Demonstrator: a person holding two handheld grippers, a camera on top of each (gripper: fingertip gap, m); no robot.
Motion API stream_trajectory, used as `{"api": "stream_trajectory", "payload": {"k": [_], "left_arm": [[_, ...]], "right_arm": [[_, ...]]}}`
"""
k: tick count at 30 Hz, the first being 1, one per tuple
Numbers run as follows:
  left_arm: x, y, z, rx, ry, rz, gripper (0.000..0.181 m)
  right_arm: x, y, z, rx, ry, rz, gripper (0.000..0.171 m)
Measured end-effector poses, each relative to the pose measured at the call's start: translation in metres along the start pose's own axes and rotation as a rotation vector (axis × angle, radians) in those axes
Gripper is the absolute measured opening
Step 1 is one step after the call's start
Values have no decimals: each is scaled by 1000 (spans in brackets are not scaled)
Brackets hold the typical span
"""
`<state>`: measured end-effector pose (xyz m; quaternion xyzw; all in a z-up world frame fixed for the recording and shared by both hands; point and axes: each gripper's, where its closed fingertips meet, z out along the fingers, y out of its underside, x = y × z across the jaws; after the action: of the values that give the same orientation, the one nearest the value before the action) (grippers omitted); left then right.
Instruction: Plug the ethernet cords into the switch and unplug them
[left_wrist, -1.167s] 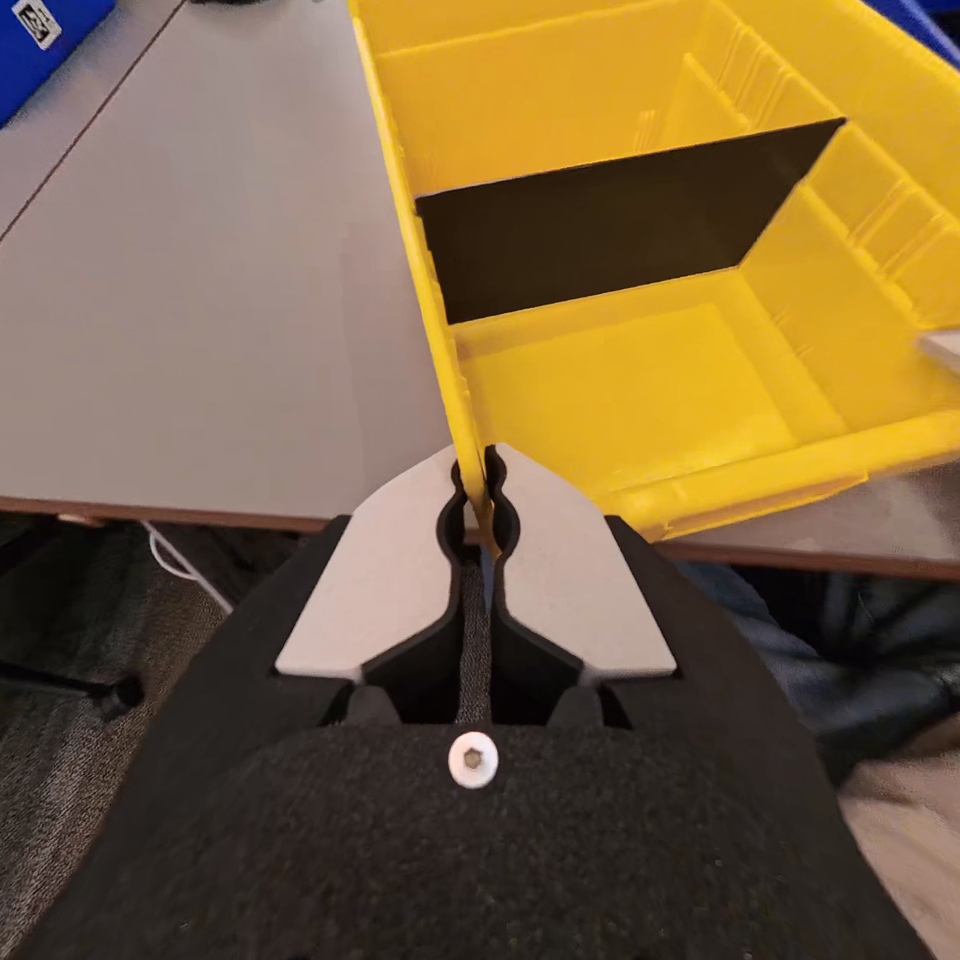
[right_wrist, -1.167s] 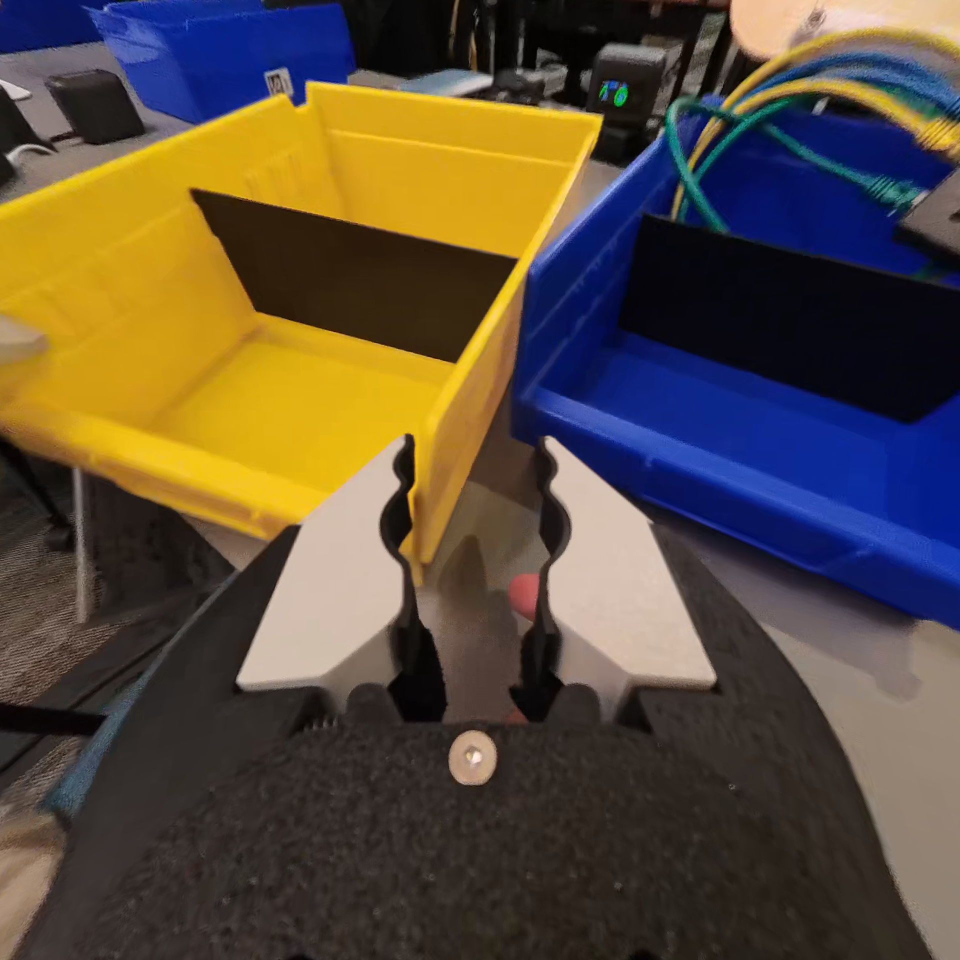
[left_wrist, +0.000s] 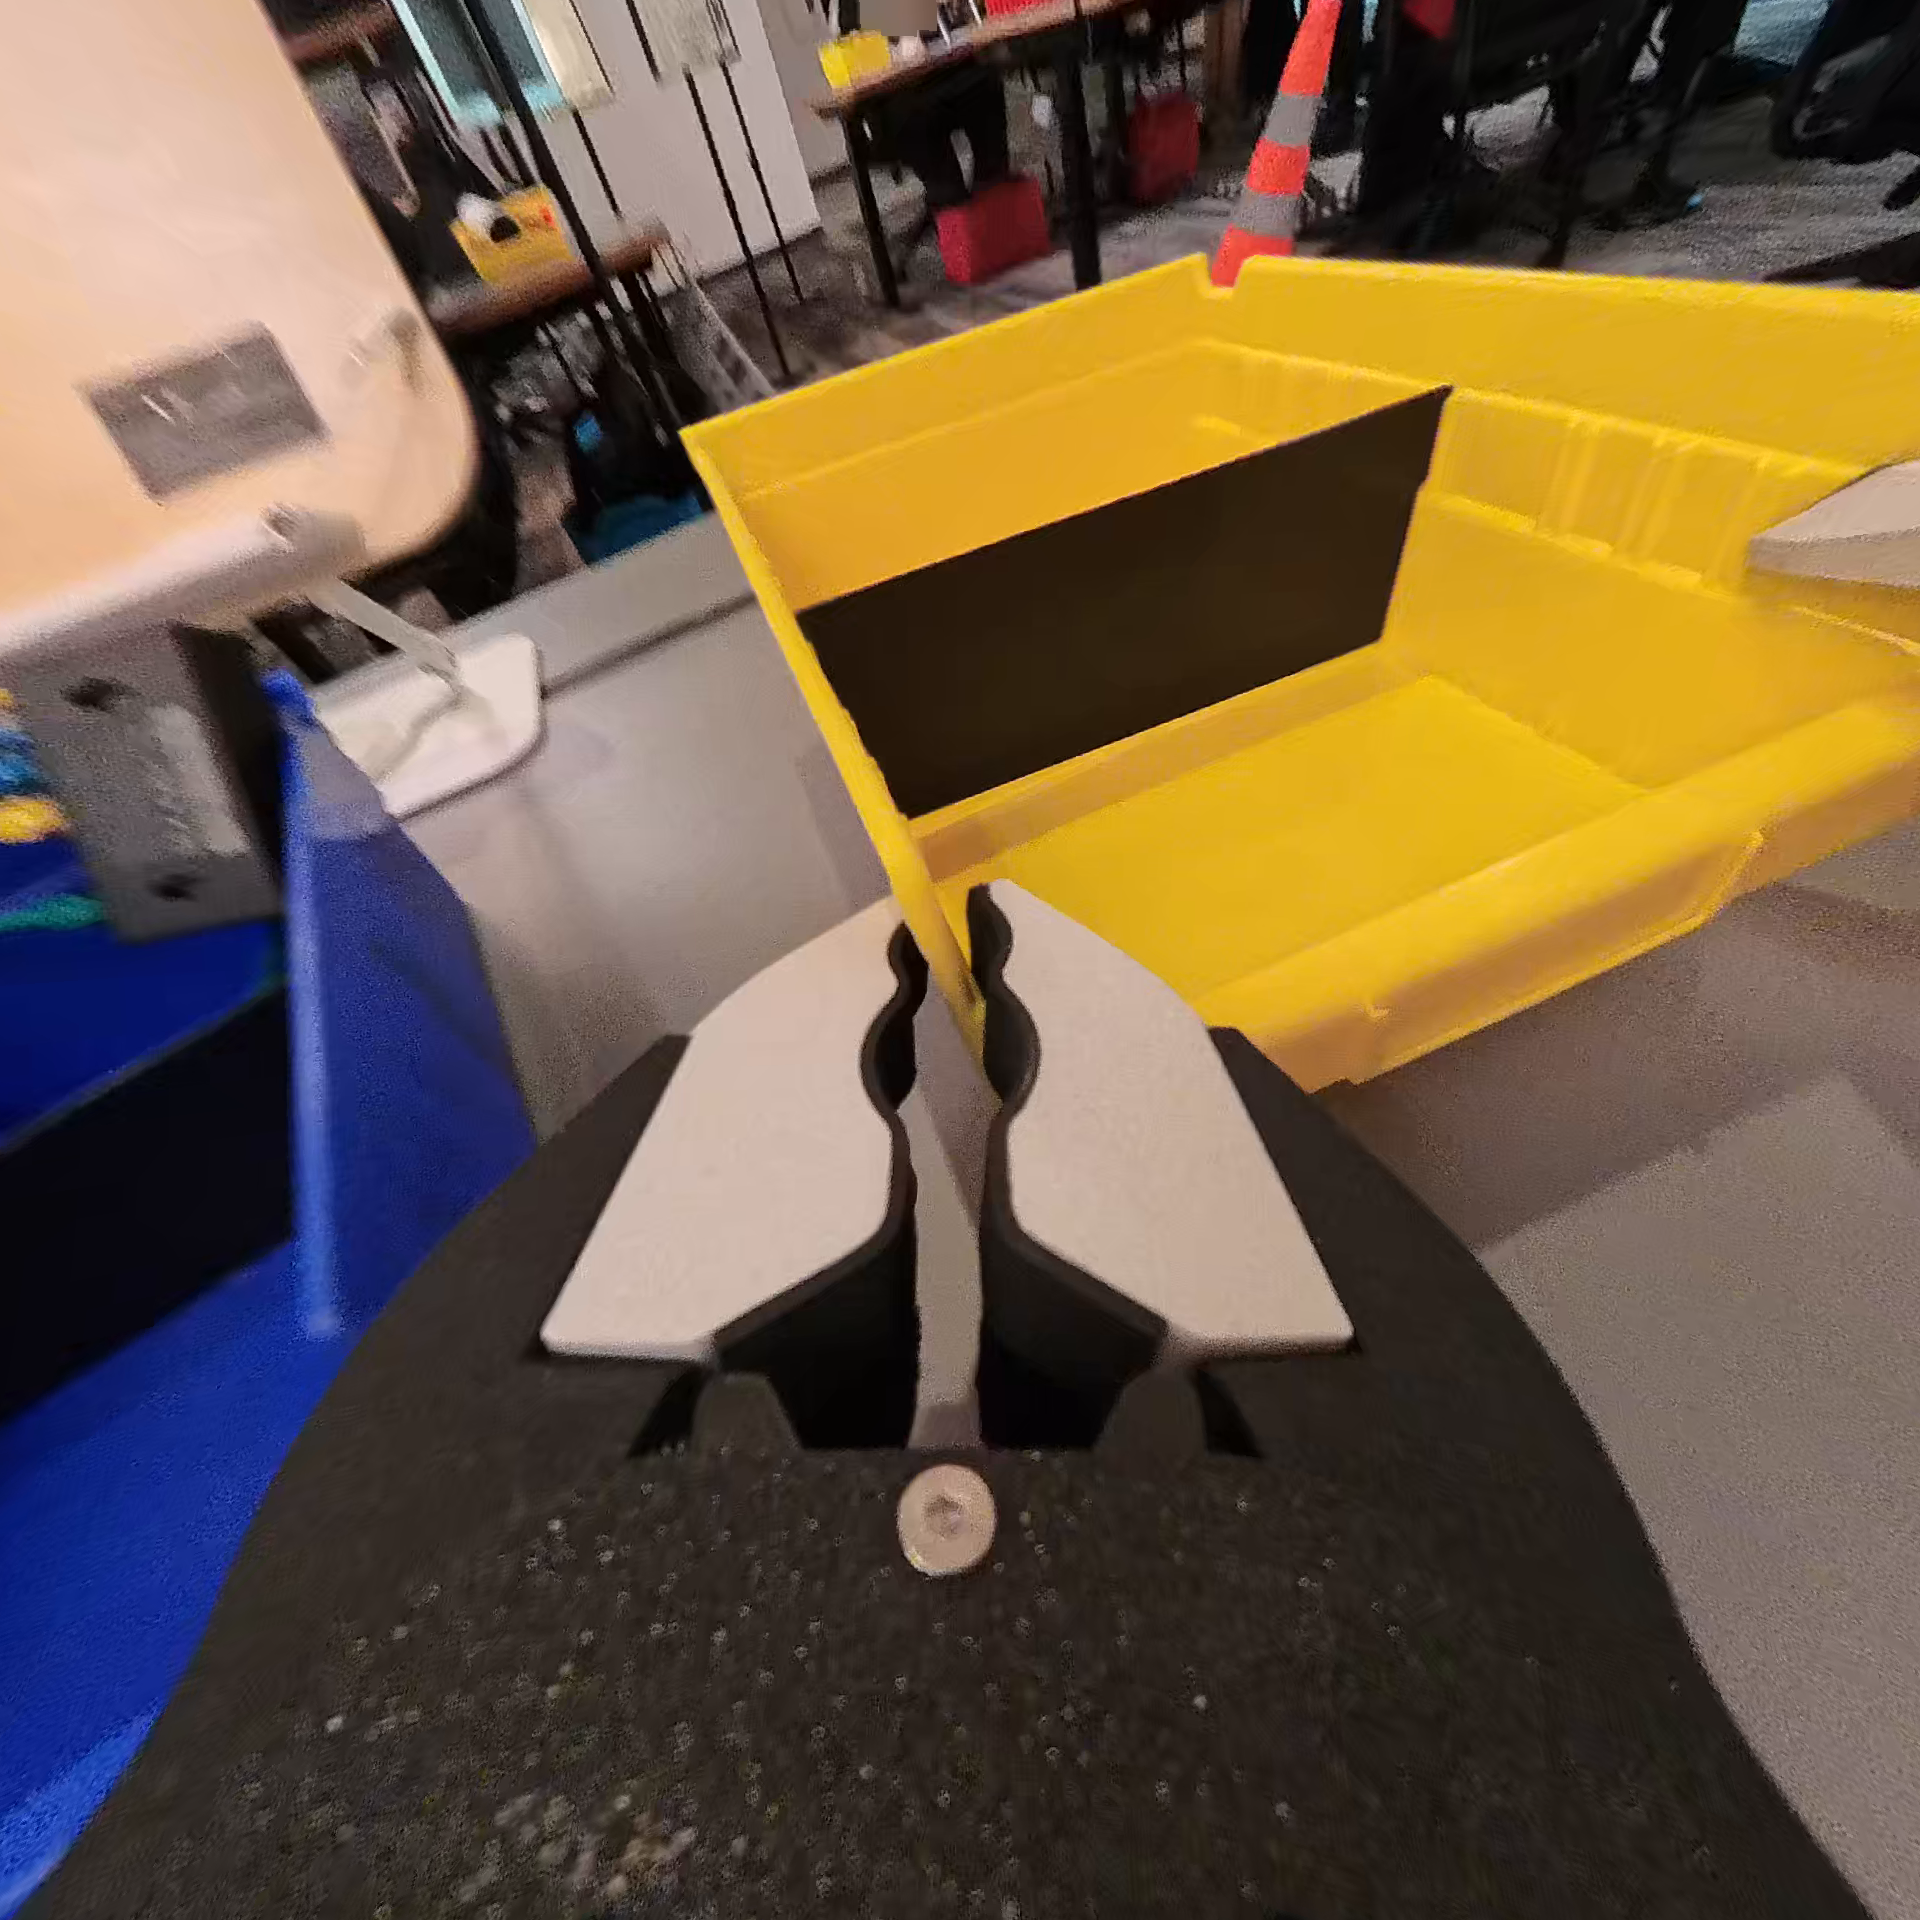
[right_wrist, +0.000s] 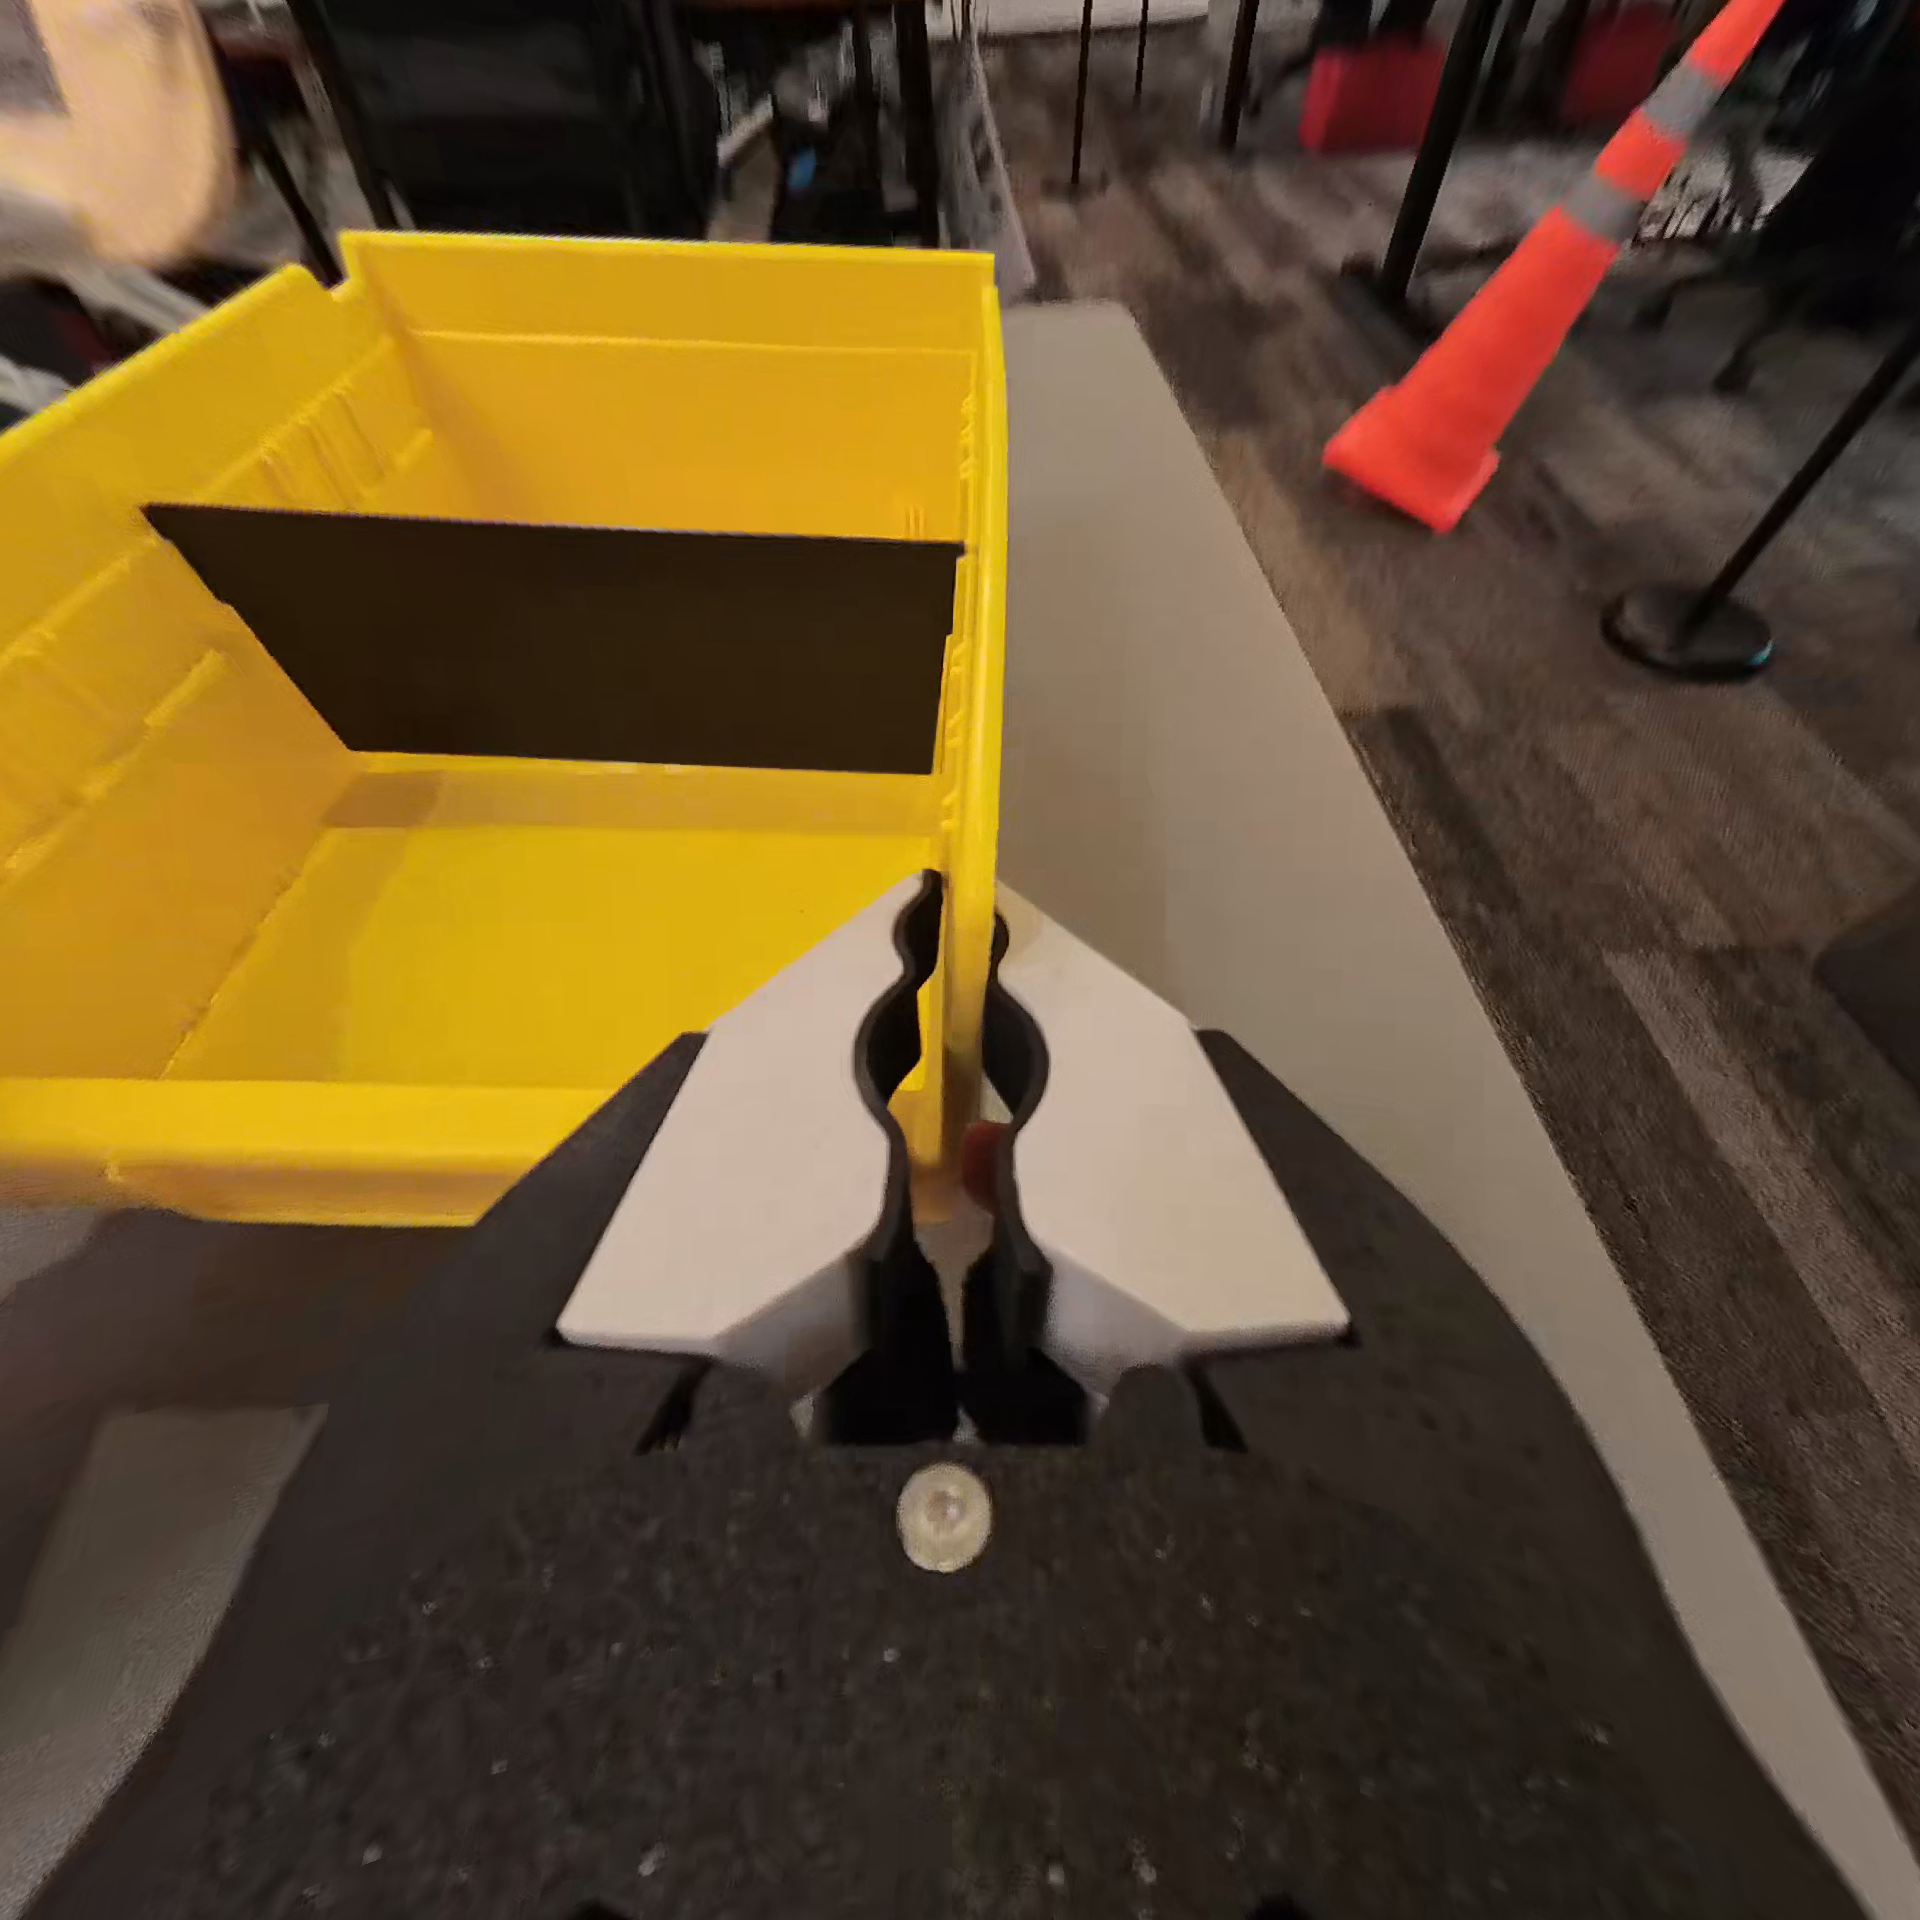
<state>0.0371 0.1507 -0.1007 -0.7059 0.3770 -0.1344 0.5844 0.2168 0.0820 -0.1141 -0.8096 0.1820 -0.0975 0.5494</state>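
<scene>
**Both grippers clamp the yellow bin by its side walls**

The left gripper (left_wrist: 948, 940) pinches the left wall of the yellow bin (left_wrist: 1351, 831); the right gripper (right_wrist: 966, 935) pinches the right wall, probably so the two can carry it level over the table (right_wrist: 1143, 675). A black divider (right_wrist: 582, 644) splits the empty bin. No switch shows clearly. Coloured cords (left_wrist: 31, 821) peek from a blue bin (left_wrist: 343, 935) at nine o'clock in the left view.
</scene>
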Motion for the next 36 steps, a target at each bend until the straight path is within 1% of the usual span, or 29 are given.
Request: {"api": "stream_trajectory", "payload": {"k": [1,3,5,8,10,12,13,14,15,17,18,19,20,21,22,23,25,26,27,29,31,32,33,34,35,36], "left_arm": [[4,7,4,-24,15,-19,8],[12,21,10,-68,51,-47,10],[18,23,9,-64,83,-52,13],[29,23,1,-118,181,-53,14],[33,19,-15,-145,266,-68,12],[26,3,-48,-57,354,-98,9],[17,-3,-67,-14,380,-110,9],[2,-4,-83,5,382,-114,12],[-19,-2,-98,13,359,-120,16],[-72,10,-120,24,263,-151,25],[-104,20,-128,25,184,-163,29],[-140,31,-135,35,73,-165,33],[-175,43,-142,44,-52,-158,36],[-206,58,-149,36,-160,-153,40],[-228,72,-153,19,-233,-158,45],[-242,84,-155,1,-272,-180,45],[-256,102,-149,-33,-271,-276,45],[-258,110,-143,-58,-250,-329,46],[-258,117,-137,-85,-223,-366,49],[-254,126,-126,-120,-178,-367,48],[-251,132,-118,-153,-163,-322,39],[-253,133,-115,-163,-174,-308,29],[-253,133,-113,-164,-174,-305,23],[-255,133,-112,-168,-175,-314,14],[-258,134,-111,-175,-186,-321,9],[-261,135,-111,-188,-194,-310,8]], "right_arm": [[3,5,4,-28,1,-15,3],[8,8,13,-13,14,-61,4],[14,12,19,-16,41,-79,8],[19,12,20,-39,64,-53,11],[19,12,21,-34,51,-54,12],[20,12,21,-34,44,-60,12],[21,13,21,-45,55,-83,12],[24,14,20,-55,81,-125,16],[27,10,16,-49,124,-175,25],[30,-16,0,22,224,-215,30],[22,-35,-10,87,239,-199,30],[5,-54,-20,160,216,-170,30],[-21,-73,-28,229,158,-148,31],[-55,-87,-35,282,71,-149,33],[-95,-95,-39,306,-32,-163,33],[-140,-96,-42,305,-161,-175,34],[-233,-79,-49,263,-446,-157,44],[-267,-65,-48,231,-527,-122,49],[-289,-49,-42,192,-550,-101,50],[-312,-18,-25,115,-524,-101,54],[-312,3,-4,52,-421,-142,51],[-313,13,6,14,-387,-149,46],[-317,22,13,-23,-382,-143,40],[-324,28,16,-51,-411,-125,30],[-325,27,19,-58,-394,-88,22],[-323,26,20,-63,-364,-91,15]]}}
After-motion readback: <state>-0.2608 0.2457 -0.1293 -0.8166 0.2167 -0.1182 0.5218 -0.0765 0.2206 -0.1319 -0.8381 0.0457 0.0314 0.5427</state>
